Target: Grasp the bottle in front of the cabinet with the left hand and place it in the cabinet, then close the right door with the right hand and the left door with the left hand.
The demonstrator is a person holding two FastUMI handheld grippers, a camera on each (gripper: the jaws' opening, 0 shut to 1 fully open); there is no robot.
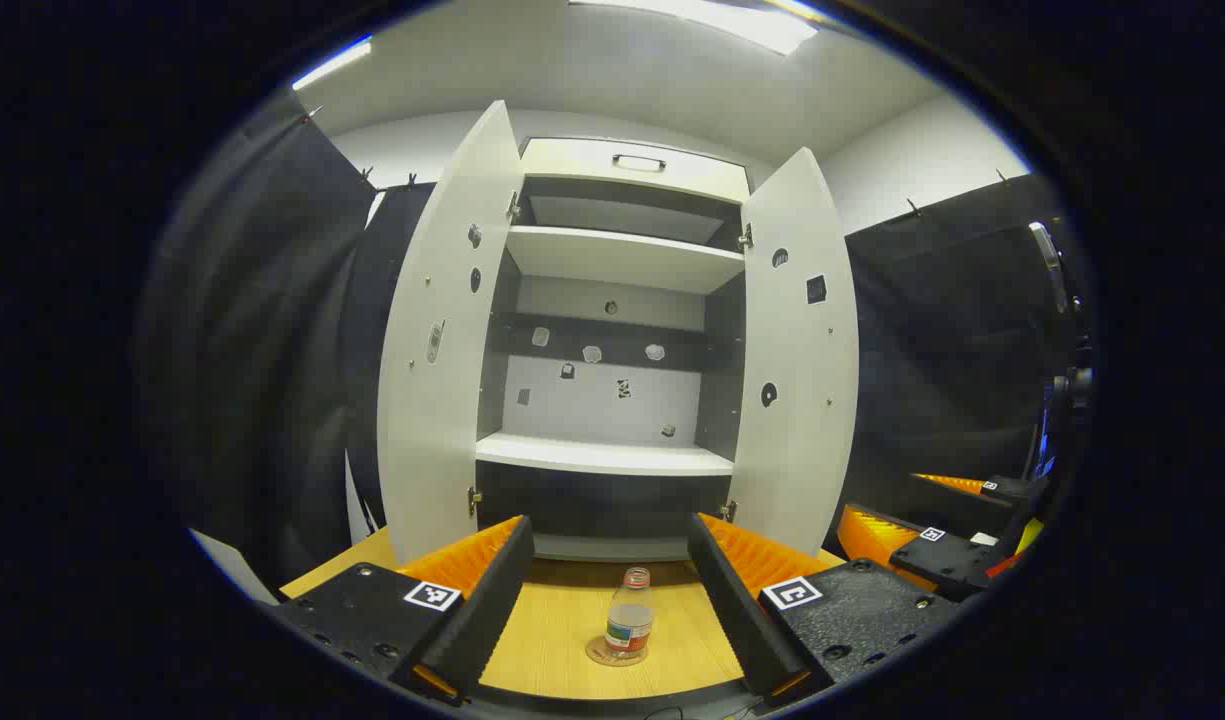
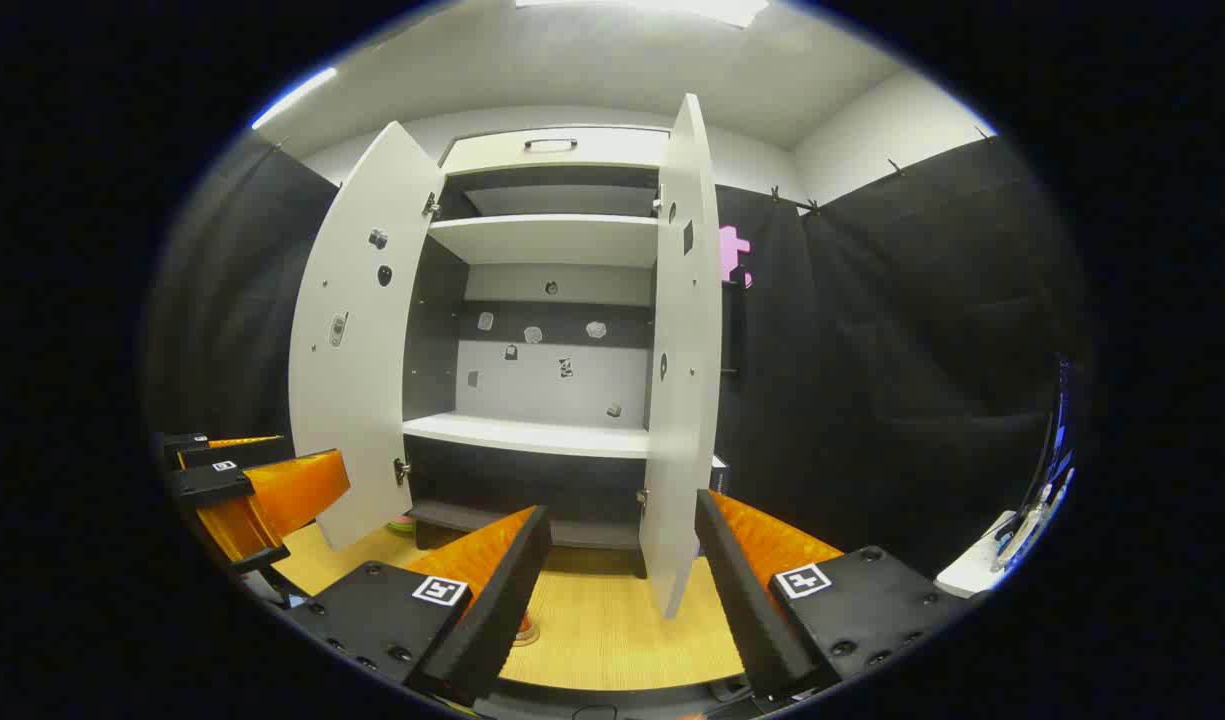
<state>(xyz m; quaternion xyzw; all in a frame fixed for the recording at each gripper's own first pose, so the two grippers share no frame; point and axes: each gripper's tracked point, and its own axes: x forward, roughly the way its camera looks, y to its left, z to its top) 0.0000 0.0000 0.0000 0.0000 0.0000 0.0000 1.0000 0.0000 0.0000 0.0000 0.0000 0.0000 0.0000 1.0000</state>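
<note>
Left gripper view: left hand-held gripper (image 1: 604, 600) spread wide, nothing between the fingers. Bottle (image 1: 629, 627) stands upright in the gap ahead of them, on a round coaster (image 1: 615, 654) on the wooden surface (image 1: 552, 640). It touches neither finger; bare surface lies on both sides of it. The front edge of the surface runs just under the fingers.

Beyond the bottle stands the cabinet (image 1: 612, 400), both doors swung open. Left door (image 1: 442, 350) and right door (image 1: 797, 360) angle outward, leaving a broad opening between them. Lower shelf (image 1: 602, 455) is bare, with open height above it up to the upper shelf (image 1: 622, 258). A dark recess lies below the lower shelf, at surface level. Small stickers dot the back panel and the inner door faces. A drawer front with handle (image 1: 639, 161) tops the cabinet.

Right hand-held gripper (image 1: 912, 545) shows at the right edge of this view, beside the right door, apart from it.

Right gripper view: right hand-held gripper (image 2: 617, 590) also spread, holding nothing. The right door's (image 2: 684, 350) free edge hangs just ahead, between the fingers and nearer the right-hand one, seen nearly edge-on; contact not evident. Coaster rim (image 2: 525, 632) peeks out beside the left-hand finger. Left hand-held gripper (image 2: 242, 490) sits at far left, before the left door (image 2: 357, 340). A white object (image 2: 972, 572) lies at far right, too blurred to identify. Black cloth walls close in on both sides of the cabinet.
</note>
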